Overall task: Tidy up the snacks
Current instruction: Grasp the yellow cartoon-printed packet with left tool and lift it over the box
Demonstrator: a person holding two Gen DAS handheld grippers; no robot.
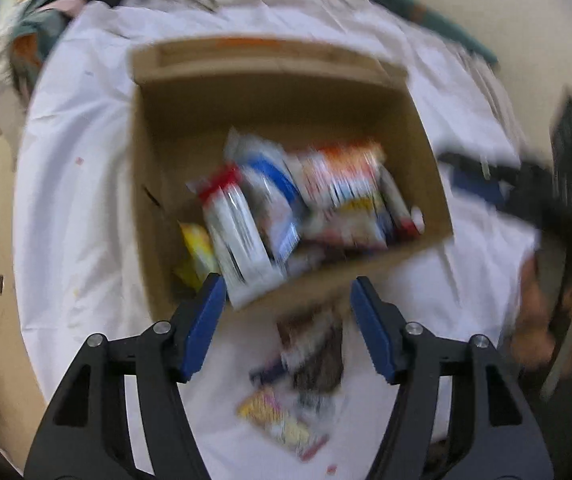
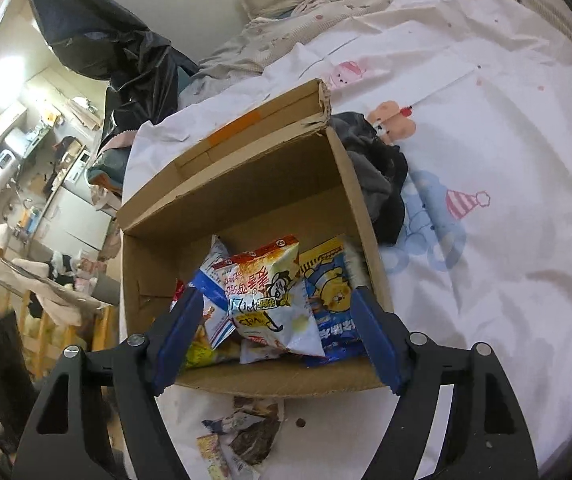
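An open cardboard box (image 2: 246,184) on the bed holds a heap of snack packets (image 2: 270,300) straight ahead of the right hand-held gripper (image 2: 274,312). More packets (image 2: 238,440) lie on the sheet below it.

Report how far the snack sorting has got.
Done: several snack packets lie in the cardboard box. In hand: nothing; the left gripper and right gripper are both open and empty. Left: a few packets lie on the white sheet in front of the box.
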